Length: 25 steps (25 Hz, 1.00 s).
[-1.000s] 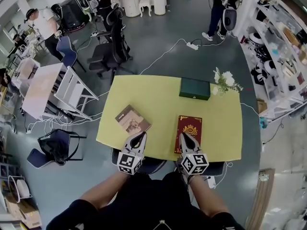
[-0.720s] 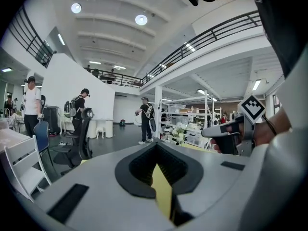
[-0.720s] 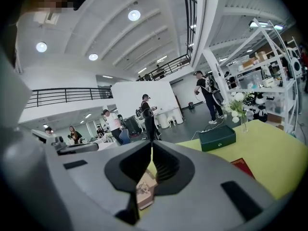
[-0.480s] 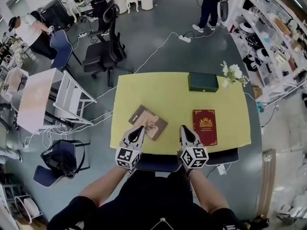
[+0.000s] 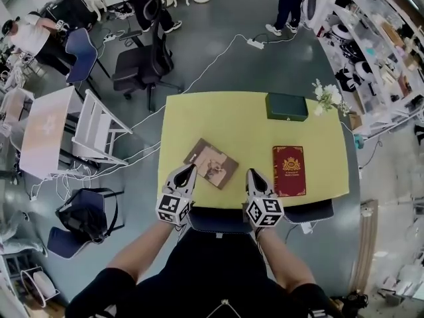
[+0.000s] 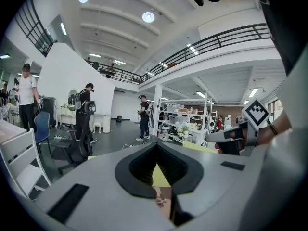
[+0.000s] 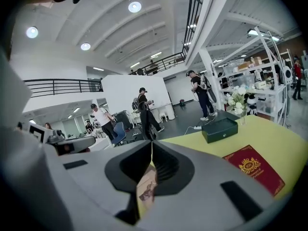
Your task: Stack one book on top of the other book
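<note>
On the yellow table (image 5: 245, 121) lie two books. The brown picture-cover book (image 5: 212, 163) sits askew at the near left, and the red book with a gold crest (image 5: 289, 170) lies at the near right. My left gripper (image 5: 188, 170) is shut and empty at the near edge, just left of the brown book. My right gripper (image 5: 252, 175) is also shut and empty, over the near edge between the two books. The left gripper view shows the brown book (image 6: 163, 199) below the shut jaws. In the right gripper view the red book (image 7: 255, 170) lies to the right.
A dark green box (image 5: 287, 106) and a vase of white flowers (image 5: 329, 96) stand at the table's far right. Black office chairs (image 5: 140, 65), a white table (image 5: 50, 128) and floor cables (image 5: 218, 58) surround it. People stand in the background, and shelves (image 5: 384, 52) line the right side.
Both grippers have shifted left along the table's near edge. The right one has left the red book's near end and now sits between the books. Both stay shut.
</note>
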Each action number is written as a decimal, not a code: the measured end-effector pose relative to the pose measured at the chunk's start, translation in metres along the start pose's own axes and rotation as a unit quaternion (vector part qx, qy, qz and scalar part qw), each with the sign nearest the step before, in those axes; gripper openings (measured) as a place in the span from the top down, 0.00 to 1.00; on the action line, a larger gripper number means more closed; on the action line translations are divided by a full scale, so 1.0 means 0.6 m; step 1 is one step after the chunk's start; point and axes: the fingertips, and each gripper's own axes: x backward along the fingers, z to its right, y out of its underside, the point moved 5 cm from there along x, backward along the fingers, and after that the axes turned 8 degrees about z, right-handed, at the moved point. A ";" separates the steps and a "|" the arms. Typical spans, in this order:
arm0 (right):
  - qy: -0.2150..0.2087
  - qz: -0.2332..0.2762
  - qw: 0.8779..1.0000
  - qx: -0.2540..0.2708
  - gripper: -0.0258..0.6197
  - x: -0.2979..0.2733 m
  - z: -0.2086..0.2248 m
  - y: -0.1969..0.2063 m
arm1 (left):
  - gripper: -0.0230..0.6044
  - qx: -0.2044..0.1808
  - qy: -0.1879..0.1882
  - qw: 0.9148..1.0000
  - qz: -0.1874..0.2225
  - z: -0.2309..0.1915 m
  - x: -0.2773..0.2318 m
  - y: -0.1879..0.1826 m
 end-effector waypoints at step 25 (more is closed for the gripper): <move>0.057 -0.144 0.984 -0.092 0.90 -0.136 0.082 0.280 | 0.74 -0.016 0.036 0.981 -0.188 -0.141 -0.144 0.251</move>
